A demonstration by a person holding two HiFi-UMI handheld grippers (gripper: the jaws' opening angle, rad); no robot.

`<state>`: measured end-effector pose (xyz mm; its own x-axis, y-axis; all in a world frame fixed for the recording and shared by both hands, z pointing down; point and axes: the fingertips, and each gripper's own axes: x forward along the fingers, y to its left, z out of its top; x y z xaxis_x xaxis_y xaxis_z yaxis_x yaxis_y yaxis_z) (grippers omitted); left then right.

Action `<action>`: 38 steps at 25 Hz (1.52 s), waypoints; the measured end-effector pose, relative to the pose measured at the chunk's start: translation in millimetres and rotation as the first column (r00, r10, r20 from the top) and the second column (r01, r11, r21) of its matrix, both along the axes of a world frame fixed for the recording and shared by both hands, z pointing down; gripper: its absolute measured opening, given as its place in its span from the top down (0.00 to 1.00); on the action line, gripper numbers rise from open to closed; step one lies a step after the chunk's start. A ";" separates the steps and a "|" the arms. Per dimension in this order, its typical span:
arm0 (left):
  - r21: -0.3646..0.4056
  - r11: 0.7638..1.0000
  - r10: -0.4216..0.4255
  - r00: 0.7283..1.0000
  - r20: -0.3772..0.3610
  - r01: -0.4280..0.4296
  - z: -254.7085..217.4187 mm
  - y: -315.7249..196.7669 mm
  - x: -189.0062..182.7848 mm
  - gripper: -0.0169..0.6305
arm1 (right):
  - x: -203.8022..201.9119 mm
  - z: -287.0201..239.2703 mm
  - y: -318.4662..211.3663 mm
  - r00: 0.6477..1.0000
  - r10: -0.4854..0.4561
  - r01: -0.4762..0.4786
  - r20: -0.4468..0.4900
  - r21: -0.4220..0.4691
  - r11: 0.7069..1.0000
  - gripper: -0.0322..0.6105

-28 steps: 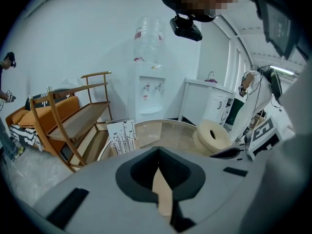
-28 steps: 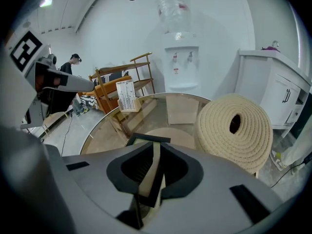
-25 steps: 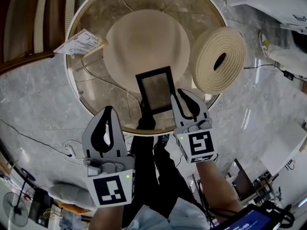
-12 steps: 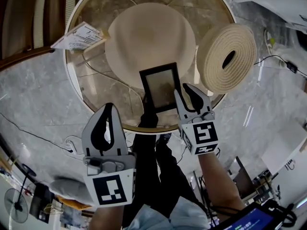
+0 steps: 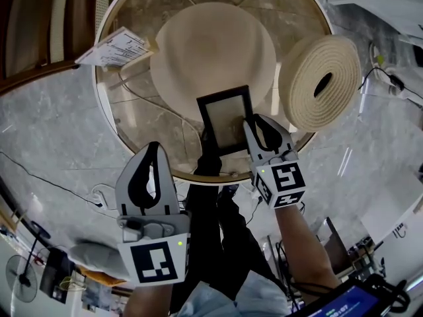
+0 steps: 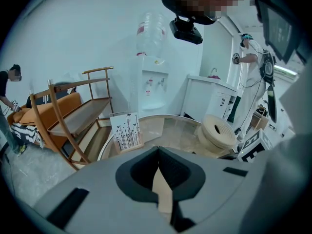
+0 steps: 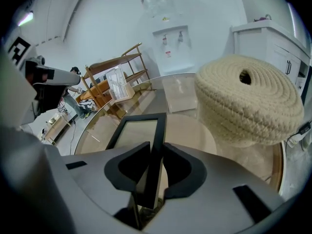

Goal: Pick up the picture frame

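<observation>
**Right claw** pinching the picture frame. The two jaws are pressed against the front and back of the frame's right-hand black border, toward its near end. The pale glass panel is seen to the left of the claw. The frame is held just ahead of the claw, over the near part of a cream disc that is laid on the round glass tabletop. Whether the frame's far edge is touching the disc cannot be told. A rope coil is set to the right of the claw and beyond it, at the tabletop's rim, apart from the frame. A printed card is stood far to the left of the claw, at the opposite rim.

**Left claw** empty. Its jaws are pressed together at the tips, with nothing gripped between them. It is held short of the tabletop's near rim, to the left of the right claw and well apart from the frame. Beyond the left claw, a wooden rack and a water dispenser are seen against the wall.
</observation>
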<state>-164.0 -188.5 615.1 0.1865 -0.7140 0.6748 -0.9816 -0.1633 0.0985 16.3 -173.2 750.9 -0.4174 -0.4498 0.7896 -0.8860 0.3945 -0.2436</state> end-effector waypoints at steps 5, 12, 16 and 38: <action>0.002 1.000 0.002 1.000 0.001 -0.002 -0.9 2.3 0.8 0.95 | -2.4 -4.1 -4.7 1.000 -0.003 0.003 -0.011 0.001 1.000 0.83; 0.026 1.000 0.004 1.000 0.003 -0.004 -17.8 2.7 3.0 0.95 | -5.3 -31.3 -13.5 1.000 -0.014 0.015 -0.021 0.064 0.998 0.83; 0.052 0.999 0.002 1.000 0.004 -0.002 -31.1 1.8 3.4 0.95 | -6.0 -50.1 -19.5 1.000 -0.018 0.020 -0.022 0.100 0.995 0.83; 0.290 0.957 -0.009 1.000 0.013 0.005 -187.0 14.1 35.8 0.95 | 5.9 -240.8 -37.7 0.999 -0.047 0.034 0.026 0.375 0.926 0.82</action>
<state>-128.2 -174.4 428.1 0.1727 -0.8809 0.4407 -0.9839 -0.1757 0.0343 22.2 -210.8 510.1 -0.4647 -0.6921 0.5523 -0.8613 0.4981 -0.1005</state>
